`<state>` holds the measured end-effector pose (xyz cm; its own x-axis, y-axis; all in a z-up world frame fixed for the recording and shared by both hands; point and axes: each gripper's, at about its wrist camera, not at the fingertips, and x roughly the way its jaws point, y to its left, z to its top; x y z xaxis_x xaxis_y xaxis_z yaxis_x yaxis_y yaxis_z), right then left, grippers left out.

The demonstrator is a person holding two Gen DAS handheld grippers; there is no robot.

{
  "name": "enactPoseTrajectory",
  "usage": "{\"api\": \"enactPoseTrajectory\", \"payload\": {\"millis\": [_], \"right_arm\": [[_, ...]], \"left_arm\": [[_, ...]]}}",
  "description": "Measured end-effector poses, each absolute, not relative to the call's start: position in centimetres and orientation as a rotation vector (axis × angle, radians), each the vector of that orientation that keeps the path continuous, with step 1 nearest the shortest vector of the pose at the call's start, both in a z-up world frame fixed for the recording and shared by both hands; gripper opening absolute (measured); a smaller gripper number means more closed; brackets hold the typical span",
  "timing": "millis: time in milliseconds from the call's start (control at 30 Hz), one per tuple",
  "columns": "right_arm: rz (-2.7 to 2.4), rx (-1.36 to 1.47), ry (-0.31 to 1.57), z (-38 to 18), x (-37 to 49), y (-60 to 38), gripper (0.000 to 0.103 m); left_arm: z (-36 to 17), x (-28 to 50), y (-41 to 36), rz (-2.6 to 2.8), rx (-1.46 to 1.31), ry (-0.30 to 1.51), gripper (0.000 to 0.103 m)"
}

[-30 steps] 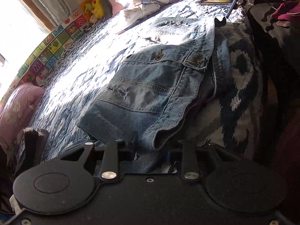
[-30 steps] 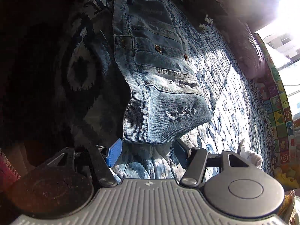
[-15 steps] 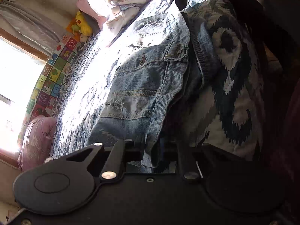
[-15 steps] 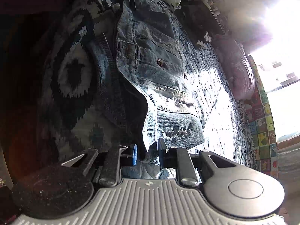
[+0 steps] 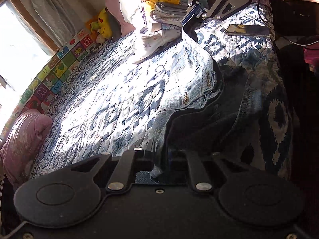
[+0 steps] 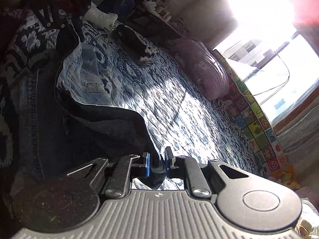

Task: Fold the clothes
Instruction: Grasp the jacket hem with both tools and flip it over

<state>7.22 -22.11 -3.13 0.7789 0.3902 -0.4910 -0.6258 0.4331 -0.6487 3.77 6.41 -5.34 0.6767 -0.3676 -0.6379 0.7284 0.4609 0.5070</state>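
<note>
Nearest me, my left gripper [image 5: 159,159] and right gripper [image 6: 156,163] each pinch an edge of the denim jacket [image 5: 191,87] (dark lining showing), lifted over the patterned quilt [image 5: 103,103]; beyond lie folded clothes [image 5: 165,14].

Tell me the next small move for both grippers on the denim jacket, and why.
Probably carry the lifted edge of the denim jacket across toward the sunlit quilt and lower it: left gripper and right gripper both pinch it, its dark lining exposed.
</note>
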Motion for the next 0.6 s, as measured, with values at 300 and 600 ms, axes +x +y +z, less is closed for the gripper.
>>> {"api": "enactPoseTrajectory", "payload": {"millis": [300,600], "right_arm": [[0.635,-0.911,0.274,-3.2,7.2,-22.4,0.016],[0.554,-0.870,0.213,-1.5,12.5,-22.0,0.015]], "left_arm": [[-7.1,3.0,6.9,-0.672,0.923,0.468,0.006],[-4.7,9.7,6.3,-0.510,0.920,0.333,0.006]]}}
